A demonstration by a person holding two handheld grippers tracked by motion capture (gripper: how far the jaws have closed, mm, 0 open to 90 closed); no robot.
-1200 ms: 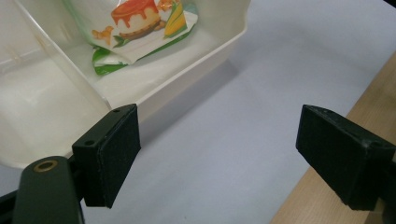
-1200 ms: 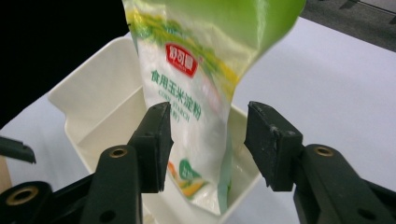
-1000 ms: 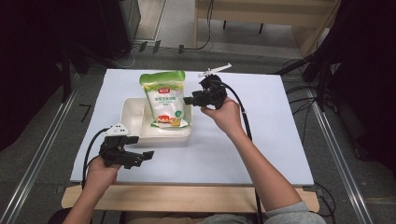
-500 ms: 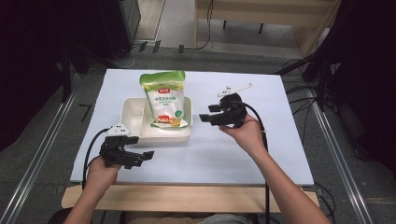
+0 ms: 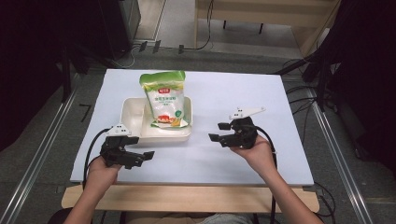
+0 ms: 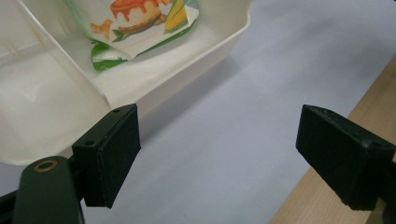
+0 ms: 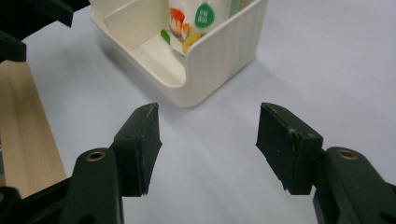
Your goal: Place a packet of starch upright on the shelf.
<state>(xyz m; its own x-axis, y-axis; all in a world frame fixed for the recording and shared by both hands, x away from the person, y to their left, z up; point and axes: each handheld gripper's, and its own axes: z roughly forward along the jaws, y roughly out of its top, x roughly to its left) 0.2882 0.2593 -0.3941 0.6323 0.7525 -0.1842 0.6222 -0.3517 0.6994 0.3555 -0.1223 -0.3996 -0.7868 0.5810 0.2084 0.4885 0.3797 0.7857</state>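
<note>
Since a second ago the right gripper has come away from the green-and-white printed plastic food pouch and drawn back toward the person, and it now sits over bare table to the right of the cream rectangular plastic bin; the left gripper has stayed where it was, near the bin's front left corner. The pouch stands upright in the bin's right compartment, leaning a little against the back wall, its top rising well above the rim. Both grippers hold nothing: in the right gripper view the jaws stand wide apart with the bin's corner ahead of them, and in the left gripper view the jaws are likewise spread wide, one pad just beside the bin's near wall. The main risk, as I judge it, is the pouch itself: it is tall, soft and only propped, so any knock to the light bin could tip it forward or sideways out of the compartment. The left gripper is the likelier cause, being so near the wall that a careless swing would shove the bin across the smooth white table top. The trailing cables could also drag against the bin if either hand sweeps across.
</note>
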